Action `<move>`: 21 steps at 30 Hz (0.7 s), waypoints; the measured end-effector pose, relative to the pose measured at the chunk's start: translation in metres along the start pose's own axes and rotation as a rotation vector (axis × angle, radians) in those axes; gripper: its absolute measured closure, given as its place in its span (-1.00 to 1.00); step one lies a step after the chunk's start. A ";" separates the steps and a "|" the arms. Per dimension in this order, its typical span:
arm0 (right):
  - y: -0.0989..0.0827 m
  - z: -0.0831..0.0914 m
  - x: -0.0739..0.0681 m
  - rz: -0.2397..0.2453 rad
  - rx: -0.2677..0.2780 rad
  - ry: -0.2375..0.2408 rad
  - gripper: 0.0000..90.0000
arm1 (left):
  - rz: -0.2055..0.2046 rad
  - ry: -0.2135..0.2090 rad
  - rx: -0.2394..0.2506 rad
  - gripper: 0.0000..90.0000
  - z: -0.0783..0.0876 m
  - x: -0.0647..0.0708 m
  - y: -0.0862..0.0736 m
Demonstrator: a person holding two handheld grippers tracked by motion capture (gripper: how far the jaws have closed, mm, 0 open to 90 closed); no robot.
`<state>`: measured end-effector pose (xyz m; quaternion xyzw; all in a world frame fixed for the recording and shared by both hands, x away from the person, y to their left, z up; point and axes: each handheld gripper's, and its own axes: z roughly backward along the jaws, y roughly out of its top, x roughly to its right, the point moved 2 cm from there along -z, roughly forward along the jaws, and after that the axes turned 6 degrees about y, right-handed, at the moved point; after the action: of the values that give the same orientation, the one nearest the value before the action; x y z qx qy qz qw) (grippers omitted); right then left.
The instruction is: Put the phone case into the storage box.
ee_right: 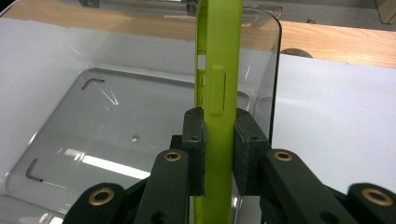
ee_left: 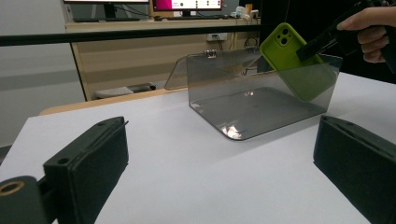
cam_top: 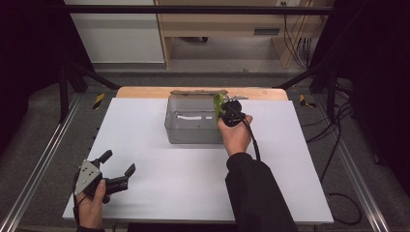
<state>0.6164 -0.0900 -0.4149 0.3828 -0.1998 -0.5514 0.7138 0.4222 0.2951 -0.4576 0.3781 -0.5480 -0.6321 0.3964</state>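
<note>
While the green phone case (ee_right: pixel 217 93) stands on edge between the closed jaws of the right gripper (ee_right: pixel 219 154), it hangs partly inside the clear plastic box (cam_top: pixel 193 133), close to that box's right-hand wall. Both pads press flat against the case's two faces, so the grip appears secure. In the left gripper view the case (ee_left: pixel 292 56) tilts, its camera cut-out uppermost and its lower half seen through the transparent wall. The box (ee_left: pixel 252 100) sits on the white desk (cam_top: pixel 183 179) toward the far edge, its hinged lid (ee_left: pixel 210 70) swung back and open.

The step in hand is judged to be placing the case into the box. The next move calls for lowering the case until it nears the box floor, keeping it clear of the side wall, then parting the jaws to let it settle.

The left gripper (cam_top: pixel 116 171) rests at the near-left corner of the desk, well apart from the box, jaws spread wide with nothing between them.
</note>
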 end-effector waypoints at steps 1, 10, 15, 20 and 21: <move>0.000 0.000 0.000 0.005 -0.001 -0.002 0.71 | 0.000 -0.001 0.000 -0.93 0.000 0.000 0.000; -0.002 -0.004 0.000 0.015 -0.011 -0.018 0.71 | 0.000 -0.003 0.000 -0.93 0.000 0.000 0.000; -0.002 -0.005 0.001 0.012 -0.012 -0.018 0.71 | -0.005 -0.008 -0.004 -0.93 -0.001 0.001 0.000; -0.001 -0.003 0.001 0.012 -0.015 -0.012 0.71 | -0.005 -0.008 -0.009 -0.93 -0.003 0.002 -0.001; -0.001 -0.003 0.001 0.012 -0.015 -0.012 0.71 | -0.007 -0.009 -0.009 -0.93 -0.003 0.002 0.000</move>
<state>0.6184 -0.0904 -0.4183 0.3729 -0.2026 -0.5507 0.7187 0.4238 0.2925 -0.4584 0.3755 -0.5458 -0.6375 0.3934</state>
